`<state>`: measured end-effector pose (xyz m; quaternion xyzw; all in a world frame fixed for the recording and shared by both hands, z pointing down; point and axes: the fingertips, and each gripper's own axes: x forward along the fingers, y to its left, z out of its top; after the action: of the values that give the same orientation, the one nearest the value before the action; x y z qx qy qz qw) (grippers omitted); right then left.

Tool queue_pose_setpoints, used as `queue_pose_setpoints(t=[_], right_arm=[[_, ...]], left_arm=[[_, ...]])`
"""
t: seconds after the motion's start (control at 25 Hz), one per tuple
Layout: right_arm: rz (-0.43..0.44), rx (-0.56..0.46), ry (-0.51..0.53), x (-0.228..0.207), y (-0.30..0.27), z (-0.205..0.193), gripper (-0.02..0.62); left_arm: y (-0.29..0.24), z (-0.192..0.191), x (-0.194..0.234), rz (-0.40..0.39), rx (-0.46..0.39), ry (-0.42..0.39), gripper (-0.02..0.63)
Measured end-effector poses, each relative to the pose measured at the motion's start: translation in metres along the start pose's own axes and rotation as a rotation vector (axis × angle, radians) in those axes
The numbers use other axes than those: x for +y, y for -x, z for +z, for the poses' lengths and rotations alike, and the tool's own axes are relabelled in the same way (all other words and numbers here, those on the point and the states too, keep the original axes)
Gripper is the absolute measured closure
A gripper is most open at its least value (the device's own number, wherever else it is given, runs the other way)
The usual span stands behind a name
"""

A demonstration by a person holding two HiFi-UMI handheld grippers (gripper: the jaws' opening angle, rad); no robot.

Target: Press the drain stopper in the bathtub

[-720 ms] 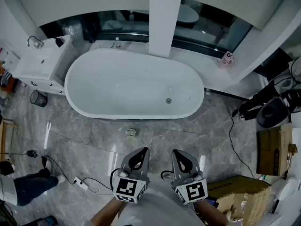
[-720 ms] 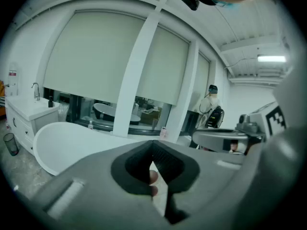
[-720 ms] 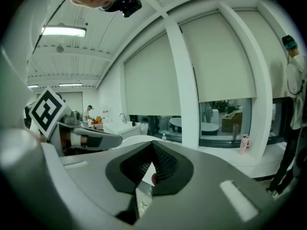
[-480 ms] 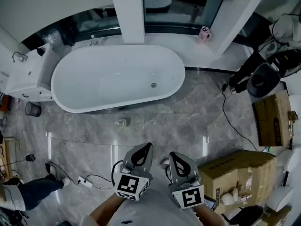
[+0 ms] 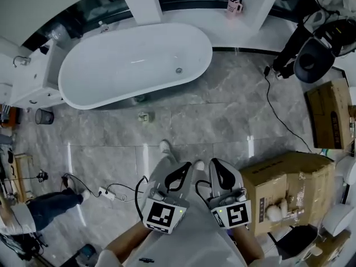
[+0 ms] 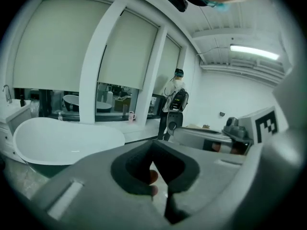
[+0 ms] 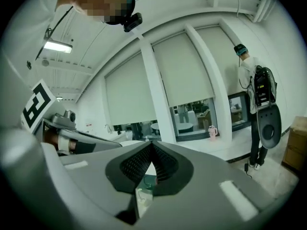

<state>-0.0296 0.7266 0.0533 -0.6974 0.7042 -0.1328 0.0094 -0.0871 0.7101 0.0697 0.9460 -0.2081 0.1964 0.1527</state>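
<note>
The white bathtub [image 5: 125, 74] lies in the upper left of the head view, its long side slanting up toward the right, and the drain stopper [image 5: 179, 70] shows as a small round metal spot on the tub floor near the right end. Both claws hang low in the middle of the frame, well apart from the tub, over the grey marble floor [image 5: 217, 113]. The left claw [image 5: 179, 177] is clenched, its two dark pads meeting at the tips with nothing gripped between them, as its own view [image 6: 154, 148] shows. The right claw [image 5: 222, 177] is just beside it and is clenched and empty too, its ribbed pads touching at the tip [image 7: 152, 146]. Two shoe tips [image 5: 165, 146] show just above the claws. A large cardboard box [image 5: 281, 174] stands right of the right claw. A pink cup [image 5: 234, 4] stands on the window ledge at the top edge, above the tub's right end. A person with a backpack [image 5: 311, 52] stands in the upper right corner, with a black cable [image 5: 276, 115] running down the floor from there. In the left claw's view the tub [image 6: 62, 138] sits at the left, below the windows.
</note>
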Motion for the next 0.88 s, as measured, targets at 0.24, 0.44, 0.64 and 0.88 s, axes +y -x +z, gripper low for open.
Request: queue_pose_setpoints(t=[0.24, 0.44, 0.64, 0.88], right_arm=[[0.004, -0.010, 0.093, 0.000, -0.054, 0.003, 0.592], [-0.052, 0.046, 0.091, 0.002, -0.142, 0.004, 0.592], [-0.047, 0.097, 0.113, 0.032, -0.241, 0.032, 0.591], [-0.084, 0.120, 0.137, 0.040, -0.334, 0.050, 0.591]], left_arm=[[-0.008, 0.006, 0.057, 0.073, -0.005, 0.079, 0.607], [-0.032, 0.036, 0.151, 0.079, -0.058, 0.138, 0.607], [-0.052, 0.086, 0.247, 0.027, -0.101, 0.099, 0.607], [-0.079, 0.120, 0.339, 0.007, -0.117, 0.101, 0.607]])
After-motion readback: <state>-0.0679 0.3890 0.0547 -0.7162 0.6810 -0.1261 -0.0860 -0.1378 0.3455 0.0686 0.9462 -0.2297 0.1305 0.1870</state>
